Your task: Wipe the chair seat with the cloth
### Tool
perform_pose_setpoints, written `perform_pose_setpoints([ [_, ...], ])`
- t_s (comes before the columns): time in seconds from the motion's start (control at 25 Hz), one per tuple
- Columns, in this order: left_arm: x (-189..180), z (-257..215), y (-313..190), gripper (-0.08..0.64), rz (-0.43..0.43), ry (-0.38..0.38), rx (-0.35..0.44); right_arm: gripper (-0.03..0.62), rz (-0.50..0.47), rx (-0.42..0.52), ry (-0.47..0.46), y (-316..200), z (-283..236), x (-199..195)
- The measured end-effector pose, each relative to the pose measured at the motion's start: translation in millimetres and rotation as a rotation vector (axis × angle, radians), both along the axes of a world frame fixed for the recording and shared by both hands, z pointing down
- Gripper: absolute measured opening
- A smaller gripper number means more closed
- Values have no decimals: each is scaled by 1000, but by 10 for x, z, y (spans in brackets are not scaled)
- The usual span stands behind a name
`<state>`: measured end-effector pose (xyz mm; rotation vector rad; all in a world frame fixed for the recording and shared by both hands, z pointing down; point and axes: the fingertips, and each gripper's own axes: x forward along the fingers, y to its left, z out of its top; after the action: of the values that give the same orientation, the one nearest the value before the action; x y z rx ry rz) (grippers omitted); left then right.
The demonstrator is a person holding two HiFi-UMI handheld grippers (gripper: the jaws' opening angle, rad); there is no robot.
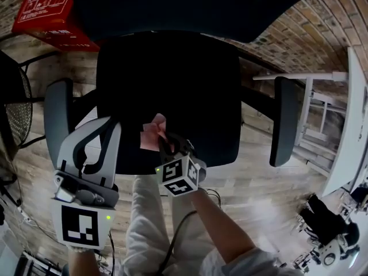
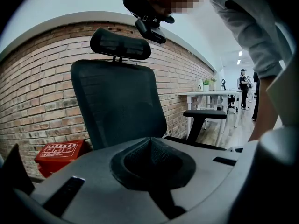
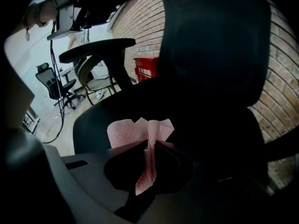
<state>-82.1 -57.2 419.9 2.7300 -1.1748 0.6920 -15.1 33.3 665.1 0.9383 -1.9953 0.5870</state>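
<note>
The black office chair's seat (image 1: 172,79) fills the middle of the head view. A pink cloth (image 1: 150,134) lies bunched on the seat's front part, with my right gripper (image 1: 163,144) shut on it and reaching in from the front edge. In the right gripper view the cloth (image 3: 135,129) sticks up from the closed jaws of the right gripper (image 3: 150,146), over the dark seat (image 3: 210,125). My left gripper (image 1: 108,126) hovers at the seat's front left corner, shut and holding nothing. Its view shows the left gripper (image 2: 149,141) pointing at the backrest (image 2: 117,106).
Grey armrests stand on the left (image 1: 57,117) and right (image 1: 284,119) of the seat. A red box (image 1: 49,13) sits by the brick wall behind the chair. A white table (image 1: 351,114) runs along the right, a fan (image 1: 14,114) stands at the left.
</note>
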Motion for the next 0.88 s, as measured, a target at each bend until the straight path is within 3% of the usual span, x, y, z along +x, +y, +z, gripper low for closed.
perform_pose_setpoints([
  [0.52, 453, -1, 22, 18, 93, -4, -14, 55, 270, 4, 230, 250, -93, 1937],
  [0.88, 506, 15, 35, 18, 107, -16, -21, 55, 385, -5, 314, 587, -270, 2682],
])
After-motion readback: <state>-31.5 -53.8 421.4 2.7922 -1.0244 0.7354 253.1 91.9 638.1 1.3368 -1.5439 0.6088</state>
